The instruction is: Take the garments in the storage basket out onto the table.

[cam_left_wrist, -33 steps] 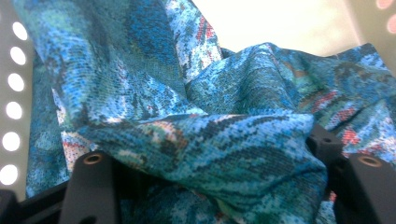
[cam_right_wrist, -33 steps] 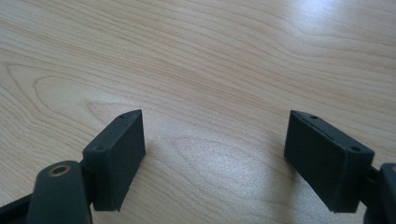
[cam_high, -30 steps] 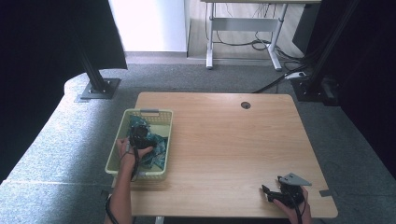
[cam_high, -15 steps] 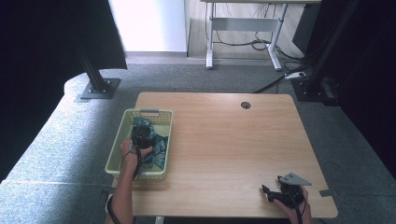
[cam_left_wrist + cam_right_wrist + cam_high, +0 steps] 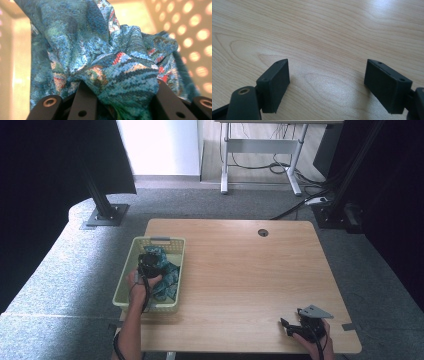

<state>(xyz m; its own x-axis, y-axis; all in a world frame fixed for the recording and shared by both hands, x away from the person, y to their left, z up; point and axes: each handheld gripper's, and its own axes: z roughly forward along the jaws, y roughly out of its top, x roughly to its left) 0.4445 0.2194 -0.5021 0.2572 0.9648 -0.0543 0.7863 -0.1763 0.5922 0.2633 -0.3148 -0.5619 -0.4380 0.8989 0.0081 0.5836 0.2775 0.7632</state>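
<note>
A crumpled blue patterned cloth (image 5: 169, 276) lies in a pale yellow perforated basket (image 5: 159, 239) at the table's left edge. My left gripper (image 5: 146, 262) reaches down into the basket. Its jaws have just been closing, and a bunched fold of the cloth (image 5: 107, 52) now sits pinched between the black fingers (image 5: 85, 100). My right gripper (image 5: 290, 327) rests on the bare wood near the front right corner. In the right gripper view its jaws stand wide apart, with only table between the fingers (image 5: 275, 82).
The wooden table (image 5: 240, 270) has a cable hole (image 5: 263, 232) near its far edge. A black stand base (image 5: 105, 215) sits on the grey carpet beyond the basket. A second desk frame (image 5: 260, 155) and cables stand further back.
The left hand has barely shifted over the cloth in the basket. The right gripper has kept still.
</note>
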